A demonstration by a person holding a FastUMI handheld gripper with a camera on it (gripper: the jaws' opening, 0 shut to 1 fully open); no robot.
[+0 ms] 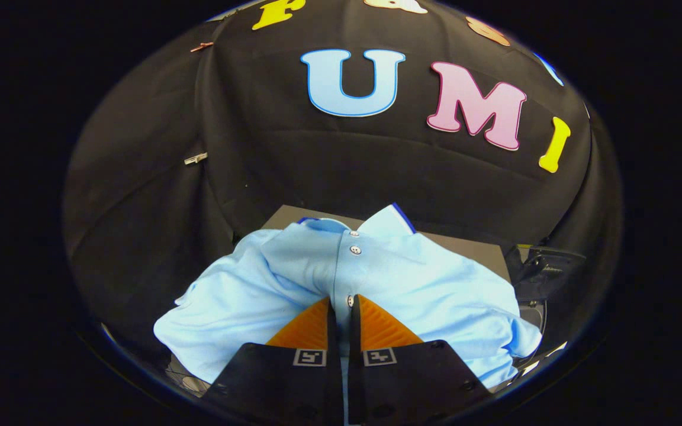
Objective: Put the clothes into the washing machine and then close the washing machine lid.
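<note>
We have the gripper (pixel 341 305) with its orange fingers (pixel 302 328) pinched nearly together on a fold of the light blue shirt (pixel 424 278) at its button placket. The shirt drapes over a dark worktop (pixel 465 245), spreading both ways from the fingers. We judge it soft, light and limp, apt to trail, so a bunched fold near the collar suits best. The dark object (pixel 545 266) beyond the shirt's edge is hard to identify.
</note>
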